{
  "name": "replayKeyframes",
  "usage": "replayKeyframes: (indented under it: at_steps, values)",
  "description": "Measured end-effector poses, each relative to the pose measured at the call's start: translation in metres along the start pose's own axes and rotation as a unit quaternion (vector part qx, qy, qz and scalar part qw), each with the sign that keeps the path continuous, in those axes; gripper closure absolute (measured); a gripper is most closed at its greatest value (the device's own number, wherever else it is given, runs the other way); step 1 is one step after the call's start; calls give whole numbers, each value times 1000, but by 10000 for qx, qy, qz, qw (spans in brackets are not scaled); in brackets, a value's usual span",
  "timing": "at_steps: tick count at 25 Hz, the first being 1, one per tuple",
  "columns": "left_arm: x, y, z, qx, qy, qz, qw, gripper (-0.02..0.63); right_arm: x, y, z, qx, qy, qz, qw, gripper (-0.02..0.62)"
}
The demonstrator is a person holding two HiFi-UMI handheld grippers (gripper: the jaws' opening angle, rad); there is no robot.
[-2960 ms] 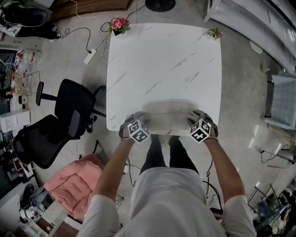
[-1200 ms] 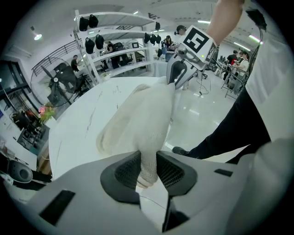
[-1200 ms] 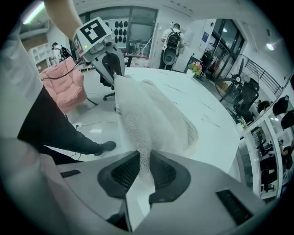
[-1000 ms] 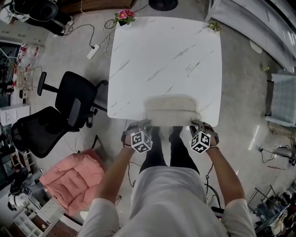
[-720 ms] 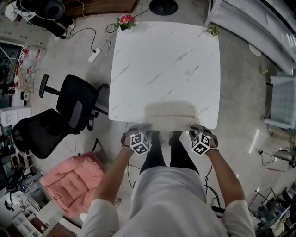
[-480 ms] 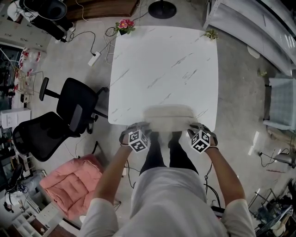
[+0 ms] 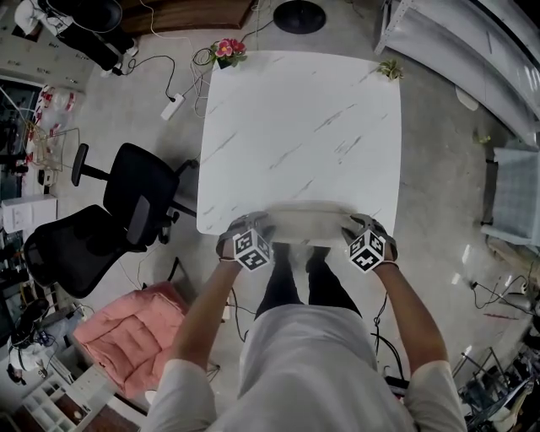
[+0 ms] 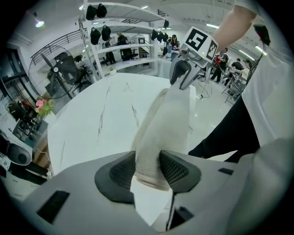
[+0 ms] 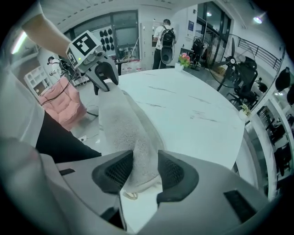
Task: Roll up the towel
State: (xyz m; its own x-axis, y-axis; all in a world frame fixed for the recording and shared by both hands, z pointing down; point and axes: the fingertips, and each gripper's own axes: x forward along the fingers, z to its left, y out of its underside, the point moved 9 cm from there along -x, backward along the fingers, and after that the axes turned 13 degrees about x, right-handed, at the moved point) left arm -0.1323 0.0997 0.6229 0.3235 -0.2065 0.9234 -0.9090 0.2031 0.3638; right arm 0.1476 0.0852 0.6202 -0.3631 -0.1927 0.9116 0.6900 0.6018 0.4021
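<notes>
Rolled narrower than before, the white towel [image 7: 308, 224] sits pinched in left tongs [image 8: 148, 168] and right tongs [image 9: 145, 170], both just widening.

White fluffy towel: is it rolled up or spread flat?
Rolled up: the white fluffy towel is a thick, narrow bundle along the white marble table's near edge.

Head view: towel [image 7: 308, 224] is motion-blurred; layers and roll dir. not readable. Near edge of table [image 7: 295, 126] is partly hidden by towel. Person's legs [image 7: 291, 283] run under that edge; lower part hidden. Round black base [image 7: 299, 13] is cut off by top edge. Rack [image 7: 472, 38] is cut off at top right. Small plant [image 7: 390, 66] at far table corner is too small to ID. Floor clutter [image 7: 38, 126] at left edge is cut off, items unclear. Left gripper view: bkgd people [image 8: 173, 44] are too small to make out.
</notes>
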Motion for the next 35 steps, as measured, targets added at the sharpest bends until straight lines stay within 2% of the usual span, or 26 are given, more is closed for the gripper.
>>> replayKeyframes:
  at_steps: [9,13,18,27,32,35]
  values:
    - [16,-5,33,-464,-483,229,9975,417,9,-22,-37,338,429,-274,9981,397]
    - [25,-3,39,-763,-513,264,9954,420,17,-25,-43,358,592,-285,9972,396]
    - [31,-4,39,-967,-548,245,9935,439,27,-21,-43,256,540,-257,9979,403]
    - [-3,-11,31,-1314,-1118,153,9849,433,-5,-21,-40,337,411,-690,9962,403]
    - [-17,-18,16,-1381,-1263,117,9823,433,-19,-15,-39,318,371,-781,9958,405]
    - [-29,-25,9,-1508,-1392,22,9787,442,-32,-16,-39,425,365,-948,9939,428]
